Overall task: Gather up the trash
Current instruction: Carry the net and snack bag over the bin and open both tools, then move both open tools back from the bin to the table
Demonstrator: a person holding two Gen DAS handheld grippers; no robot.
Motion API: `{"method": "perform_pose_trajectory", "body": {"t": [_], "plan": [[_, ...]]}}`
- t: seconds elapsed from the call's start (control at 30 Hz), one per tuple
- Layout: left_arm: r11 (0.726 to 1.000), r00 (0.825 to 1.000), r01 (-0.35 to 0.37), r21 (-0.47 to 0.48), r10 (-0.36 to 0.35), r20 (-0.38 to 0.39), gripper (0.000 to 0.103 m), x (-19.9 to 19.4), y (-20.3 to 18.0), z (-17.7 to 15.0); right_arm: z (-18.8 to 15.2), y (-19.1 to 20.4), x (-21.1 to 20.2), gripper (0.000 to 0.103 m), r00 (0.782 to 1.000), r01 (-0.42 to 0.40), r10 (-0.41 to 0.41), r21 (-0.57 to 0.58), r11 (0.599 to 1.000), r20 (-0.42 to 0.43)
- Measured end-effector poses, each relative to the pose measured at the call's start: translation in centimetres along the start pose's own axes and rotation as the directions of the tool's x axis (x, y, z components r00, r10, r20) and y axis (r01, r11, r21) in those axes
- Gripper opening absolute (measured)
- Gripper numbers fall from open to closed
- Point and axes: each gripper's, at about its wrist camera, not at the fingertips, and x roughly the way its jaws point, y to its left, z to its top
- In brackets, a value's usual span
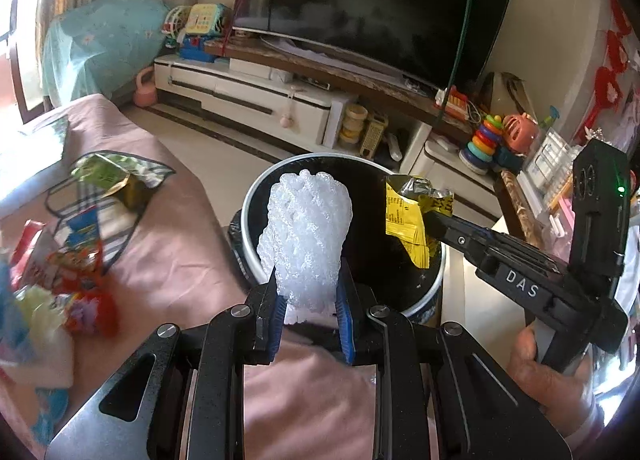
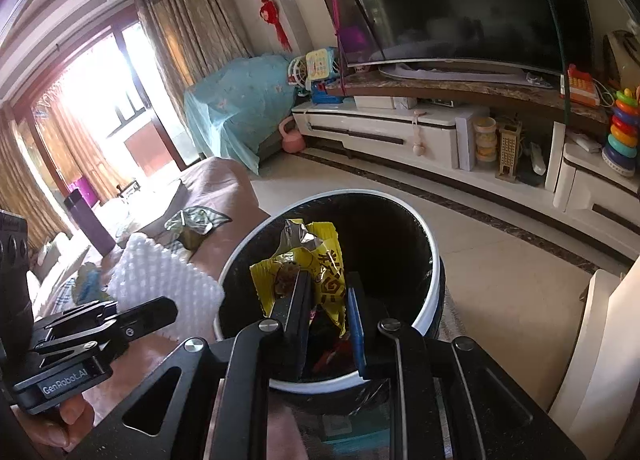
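A dark television [image 2: 452, 3] fills the wall above a long white cabinet [image 2: 380, 131] crowded with toys. In front of it, on the pale floor, stands a round bin [image 1: 256, 195] with a white rim and a black liner, just beside a table [image 1: 168, 260] covered in pink cloth.

On that cloth lie several pieces of trash: a green and silver wrapper [image 1: 108, 175] further back, and a blurred heap of red, blue and yellow wrappers [image 1: 60, 280] near the left edge. A dark purple bottle [image 2: 90, 223] stands upright toward the window end.

The left gripper [image 1: 306, 292] has its jaws pressed in on the lower end of a white foam net [image 1: 306, 236], the kind that sleeves fruit. The net stands up from the blue pads, over the near rim of the bin where it meets the table edge.

The right gripper [image 2: 326, 300] pinches a crumpled yellow snack packet [image 2: 316, 260] with a silver inside; its jaws stand only narrowly apart, with the packet between them. The packet hangs over the open mouth of the bin, above other litter in the liner. A hand [image 1: 548, 376] grips the right gripper's handle.
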Motion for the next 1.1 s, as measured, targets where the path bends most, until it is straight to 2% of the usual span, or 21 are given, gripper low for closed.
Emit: {"method": "perform_pose_trajectory", "body": {"t": [0.23, 0.3, 0.33, 0.37, 0.5, 0.57, 0.73, 0.9, 1.1], "plan": [[1.000, 0.999, 0.024, -0.006, -0.024, -0.042, 0.021, 2.3, -0.2, 0.8, 0.7, -1.0, 1.0, 0.021, 1.000, 0.021, -0.021, -0.006, 1.000, -0.014], [1.000, 0.998, 0.027, -0.007, -0.028, -0.050, 0.031, 2.7, -0.3, 0.9, 0.8, -1.4, 1.2, 0.026, 1.000, 0.023, -0.023, -0.004, 1.000, -0.020], [1.000, 0.998, 0.026, -0.009, -0.026, -0.055, 0.041, 2.8, -0.3, 1.0, 1.0, -1.6, 1.3, 0.029, 1.000, 0.022, -0.022, -0.003, 1.000, -0.022], [1.000, 0.998, 0.022, -0.011, -0.023, -0.058, 0.051, 2.9, -0.3, 1.0, 1.1, -1.8, 1.4, 0.038, 0.999, 0.024, -0.024, 0.001, 1.000, -0.025], [1.000, 0.999, 0.011, -0.029, -0.012, -0.046, 0.065, 2.4, 0.0, 0.6, 1.2, -2.3, 1.3, 0.054, 1.000, 0.020, -0.020, 0.021, 1.000, -0.019], [0.999, 0.999, 0.011, -0.042, -0.013, -0.039, 0.069, 2.1, 0.2, 0.5, 1.1, -2.3, 1.0, 0.059, 1.000, 0.018, -0.018, 0.023, 1.000, -0.011], [0.998, 1.000, -0.003, -0.065, 0.002, -0.014, 0.071, 0.1, 1.2, -0.7, 0.8, -2.0, 0.4, 0.064, 1.000, 0.009, -0.009, 0.033, 0.999, 0.001], [0.996, 0.999, -0.033, -0.082, 0.035, 0.026, 0.072, -2.8, 2.3, -3.2, 0.1, -0.8, -0.6, 0.081, 1.000, -0.020, 0.019, 0.051, 0.999, 0.025], [0.990, 0.996, -0.074, -0.120, 0.079, 0.042, 0.072, -6.1, 4.7, -6.6, -1.8, 2.0, -1.1, 0.083, 0.997, -0.082, 0.081, 0.045, 0.996, 0.014]]}}
